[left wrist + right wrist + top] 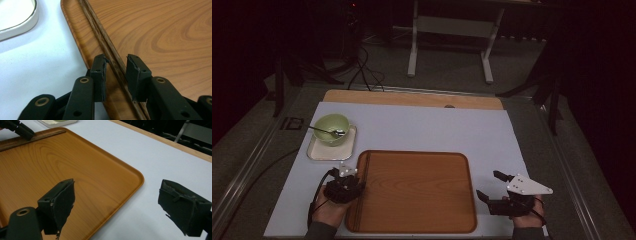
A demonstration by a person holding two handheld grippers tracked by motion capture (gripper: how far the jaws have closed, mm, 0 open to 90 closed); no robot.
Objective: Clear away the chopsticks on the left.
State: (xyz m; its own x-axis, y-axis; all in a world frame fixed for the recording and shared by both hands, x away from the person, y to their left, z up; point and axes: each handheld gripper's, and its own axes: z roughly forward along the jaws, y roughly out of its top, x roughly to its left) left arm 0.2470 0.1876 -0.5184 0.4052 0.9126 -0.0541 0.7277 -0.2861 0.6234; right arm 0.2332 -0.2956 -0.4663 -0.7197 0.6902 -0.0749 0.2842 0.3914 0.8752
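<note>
In the high view, one wooden tray [417, 192] is seen low in the frame on the white desk [437, 130]. One pair of dark chopsticks [362, 185] lies along the tray's left edge. At the upper left, one green bowl [332, 128] with one spoon [326, 131] stands on one small white dish [316, 152]. The left gripper [348, 175] is held at the tray's left rim; the right gripper [488, 186] is seen at lower right, beside the tray.

In the left gripper view, the left gripper [115, 67] is parted a little, its jaws set either side of the chopsticks [105, 45] – nothing is clamped yet. The sticks lie flat against the tray [162, 37], so a shallow closing could pinch only one stick or let both slip; the tray rim could also be caught by the left jaw.

In the right gripper view, the right gripper [116, 205] is spread wide and empty, over the tray's corner [132, 180] – the left gripper [23, 131] is seen at the upper left, on the chopsticks [47, 134].
</note>
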